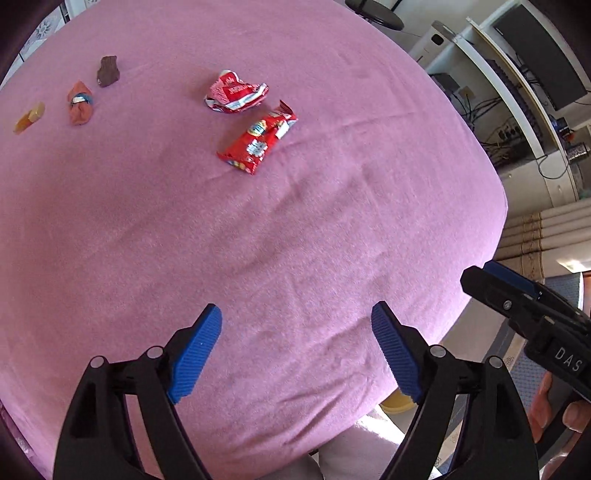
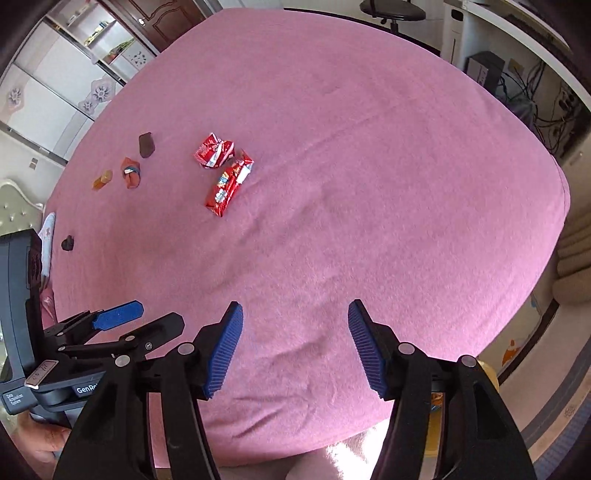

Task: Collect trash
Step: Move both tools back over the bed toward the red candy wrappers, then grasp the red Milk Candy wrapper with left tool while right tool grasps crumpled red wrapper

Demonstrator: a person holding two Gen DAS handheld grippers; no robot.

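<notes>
Several pieces of trash lie on a pink bedspread (image 1: 332,221). A red snack packet (image 1: 258,138) (image 2: 229,182) lies beside a crumpled red-and-white wrapper (image 1: 234,92) (image 2: 214,150). Further left are a brown wrapper (image 1: 108,71) (image 2: 146,144), an orange wrapper (image 1: 79,104) (image 2: 131,172) and a yellow-orange candy (image 1: 29,117) (image 2: 102,179). A small dark piece (image 2: 67,243) lies near the left edge. My left gripper (image 1: 295,350) is open and empty over the near bedspread. My right gripper (image 2: 295,347) is open and empty, to its right.
A yellow bin (image 1: 397,400) (image 2: 487,373) sits on the floor just past the bed's near edge. A desk with cables (image 1: 517,122) stands at the right. A wardrobe (image 2: 55,92) is at the far left, and a black stool (image 2: 391,11) beyond the bed.
</notes>
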